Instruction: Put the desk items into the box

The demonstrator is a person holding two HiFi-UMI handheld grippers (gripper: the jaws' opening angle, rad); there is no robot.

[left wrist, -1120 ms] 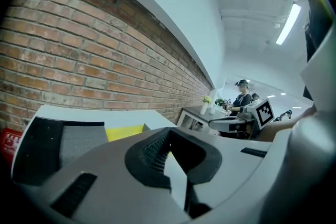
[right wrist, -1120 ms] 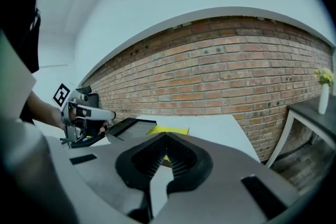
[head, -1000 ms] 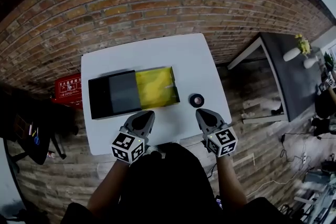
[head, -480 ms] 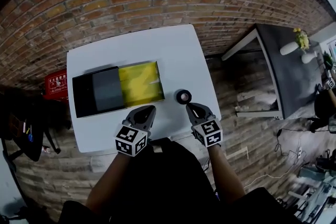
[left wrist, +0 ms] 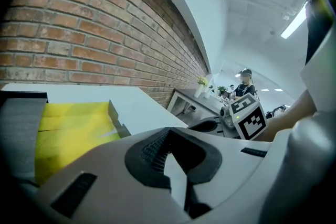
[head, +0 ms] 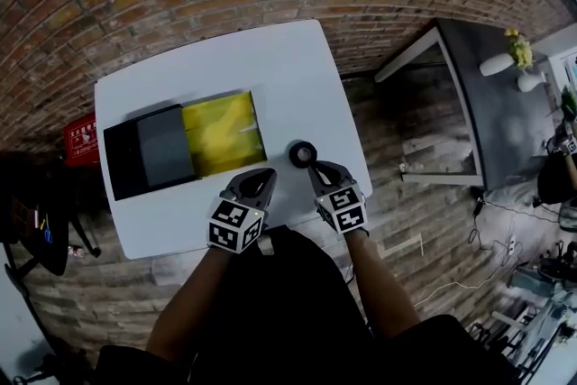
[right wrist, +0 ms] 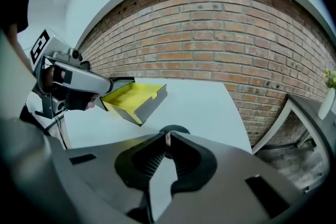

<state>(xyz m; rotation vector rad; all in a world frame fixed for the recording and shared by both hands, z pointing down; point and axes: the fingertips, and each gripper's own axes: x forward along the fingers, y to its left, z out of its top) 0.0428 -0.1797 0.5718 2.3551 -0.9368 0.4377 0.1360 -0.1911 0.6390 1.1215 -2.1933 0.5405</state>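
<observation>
An open box (head: 221,133) with a yellow inside lies on the white table (head: 270,68), and its dark lid part (head: 149,155) extends to the left. A small black round item (head: 302,153) sits to the right of the box. My right gripper (head: 317,170) is shut, its tips right at the item's near edge; in the right gripper view the item (right wrist: 173,129) peeks out just beyond the closed tips (right wrist: 167,136). My left gripper (head: 256,186) is shut and empty, just in front of the box's near right corner. The box (left wrist: 73,123) fills the left gripper view's left.
A grey side table (head: 487,104) with a white vase (head: 498,64) stands to the right, across a gap. A red crate (head: 79,138) sits on the floor left of the white table. The brick wall runs behind the table's far edge.
My right gripper has moved forward and left, up to the black round item. The left gripper has stayed near the box's front corner. Both jaws remain shut.
</observation>
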